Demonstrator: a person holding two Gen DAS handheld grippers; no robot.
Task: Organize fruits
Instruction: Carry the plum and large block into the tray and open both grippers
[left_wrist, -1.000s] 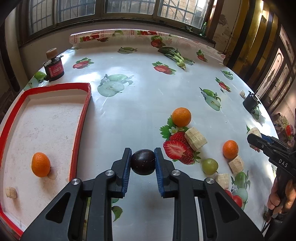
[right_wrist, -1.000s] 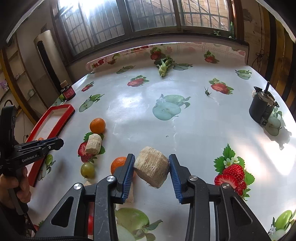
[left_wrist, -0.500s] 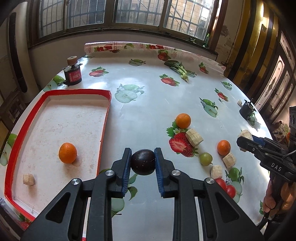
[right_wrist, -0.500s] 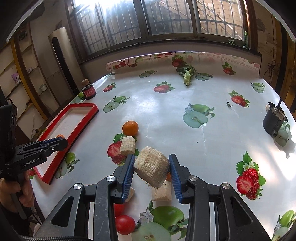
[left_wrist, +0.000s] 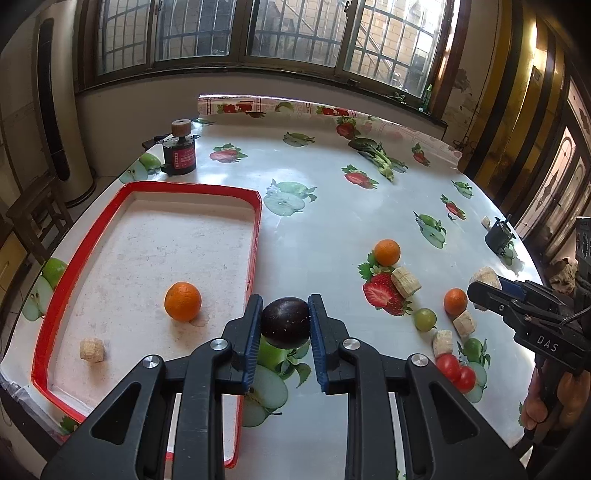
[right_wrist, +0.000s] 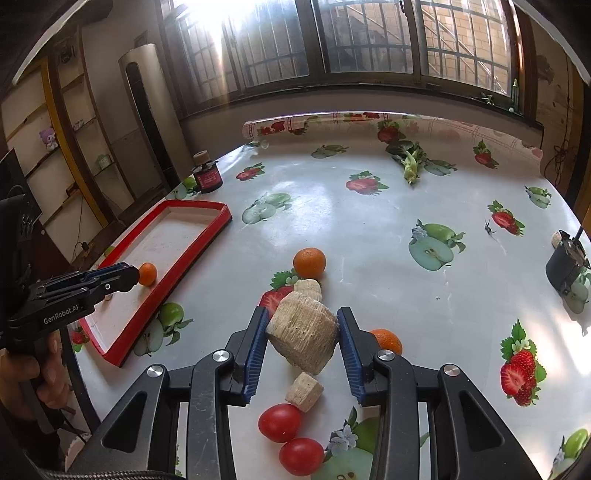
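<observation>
Fruit-print table (left_wrist: 332, 229), red tray (left_wrist: 255, 236) left. My left gripper (left_wrist: 284, 325) clamps a plum (left_wrist: 285, 322); my right gripper (right_wrist: 301, 338) clamps a beige chunk (right_wrist: 303, 338).

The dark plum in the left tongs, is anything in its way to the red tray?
Nothing visible blocks it. The dark plum hangs in the left tongs just beside the red tray, above its low rim. Inside, only an orange and a beige chunk sit, with bare floor around them.

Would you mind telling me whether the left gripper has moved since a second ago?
Yes. The left gripper, shut on the dark plum, has drawn back toward the red-rimmed tray, which now shows more fully.
</observation>
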